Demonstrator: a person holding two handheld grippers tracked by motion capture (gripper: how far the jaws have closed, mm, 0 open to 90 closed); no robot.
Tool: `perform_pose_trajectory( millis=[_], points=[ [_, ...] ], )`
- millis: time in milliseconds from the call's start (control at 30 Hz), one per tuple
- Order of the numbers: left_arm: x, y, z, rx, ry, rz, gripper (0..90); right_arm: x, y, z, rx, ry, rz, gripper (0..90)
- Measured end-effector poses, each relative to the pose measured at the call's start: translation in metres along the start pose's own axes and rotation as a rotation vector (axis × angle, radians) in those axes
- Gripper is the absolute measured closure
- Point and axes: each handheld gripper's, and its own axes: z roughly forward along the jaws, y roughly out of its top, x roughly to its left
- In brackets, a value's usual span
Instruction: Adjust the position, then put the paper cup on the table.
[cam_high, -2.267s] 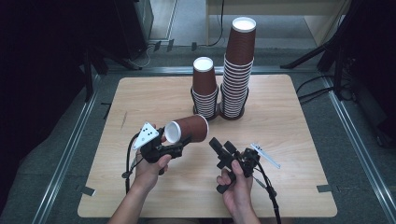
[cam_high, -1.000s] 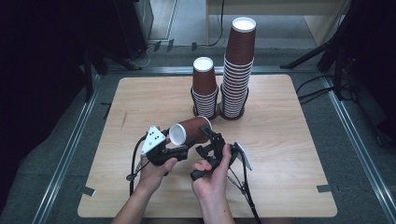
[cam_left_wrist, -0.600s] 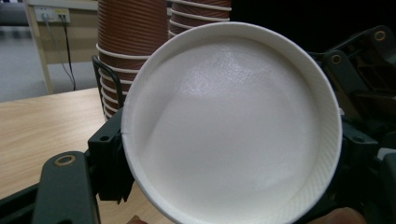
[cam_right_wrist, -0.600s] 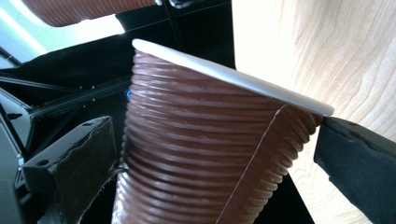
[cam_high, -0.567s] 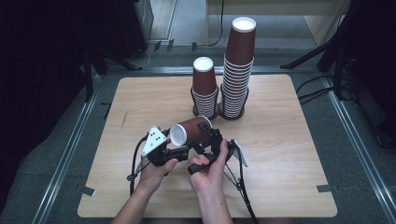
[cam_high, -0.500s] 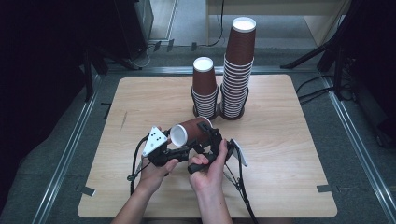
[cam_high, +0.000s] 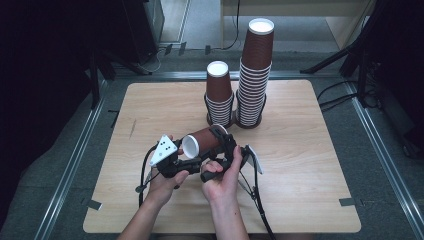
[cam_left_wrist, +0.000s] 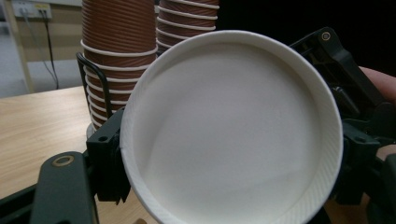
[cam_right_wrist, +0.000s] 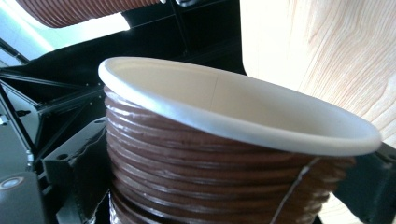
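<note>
A brown ribbed paper cup (cam_high: 202, 141) lies on its side above the table's front, its white mouth toward the left. My left gripper (cam_high: 194, 152) is shut on it near the rim. In the left gripper view the cup's mouth (cam_left_wrist: 233, 135) sits between the two black jaws, which have just been easing apart a little while still touching it. My right gripper (cam_high: 223, 142) is closed around the cup's body from the right. In the right gripper view the cup (cam_right_wrist: 210, 177) stands close up, with a jaw against each side.
Two stacks of upside-down cups stand in black wire holders at the back middle of the wooden table (cam_high: 310, 150): a short stack (cam_high: 218, 97) and a tall stack (cam_high: 256, 75). Cables trail from both grippers toward the front edge. Metal rails run along both table sides.
The right hand has come in from the right and its gripper has closed around the cup that the left gripper holds. For the last half second both hands keep still.
</note>
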Motion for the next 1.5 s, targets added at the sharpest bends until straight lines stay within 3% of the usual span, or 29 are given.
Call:
perform_pose_trajectory(
  millis=[100,133,233,300,467,633,767,900,1067,1167,1300,1367,1500],
  points=[
    [0.0,0.001,-0.001,0.013,0.007,-0.013,17.2,0.002,-0.002,-0.001,-0.015,0.012,-0.025,8.5],
    [0.001,0.002,-0.001,0.016,0.004,-0.022,12.5,0.002,-0.002,-0.001,-0.027,0.015,-0.038,8.6],
    [0.007,0.004,-0.005,0.013,-0.031,-0.059,7.5,0.004,0.003,-0.003,-0.077,0.043,-0.087,9.7],
    [0.01,0.006,-0.008,0.006,-0.032,-0.069,7.4,0.006,0.004,-0.005,-0.089,0.044,-0.088,10.3],
    [0.016,0.007,-0.014,0.004,-0.024,-0.077,3.7,0.021,0.009,-0.02,-0.189,0.09,-0.188,10.5],
    [0.017,0.008,-0.018,-0.005,-0.026,-0.072,3.7,0.032,0.015,-0.03,-0.272,0.082,-0.318,10.7],
    [0.019,0.008,-0.019,0.005,-0.024,-0.072,3.7,0.037,0.022,-0.035,-0.309,0.078,-0.369,10.9],
    [0.022,0.007,-0.022,0.012,-0.008,-0.073,3.6,0.042,0.025,-0.041,-0.363,0.086,-0.464,11.1],
    [0.03,0.007,-0.029,0.012,0.033,-0.078,3.3,0.047,0.028,-0.047,-0.415,0.03,-0.621,11.1],
    [0.037,0.003,-0.03,0.022,0.061,-0.095,3.2,0.049,0.031,-0.051,-0.433,-0.016,-0.744,11.2],
    [0.044,-0.004,-0.031,0.045,0.081,-0.106,3.2,0.055,0.037,-0.058,-0.452,-0.027,-0.916,11.5],
    [0.048,-0.008,-0.033,0.058,0.095,-0.114,3.3,0.06,0.039,-0.061,-0.465,-0.044,-1.026,11.5],
    [0.056,-0.012,-0.039,0.064,0.12,-0.136,3.3,0.065,0.041,-0.063,-0.486,-0.08,-1.189,11.5]
  ],
)
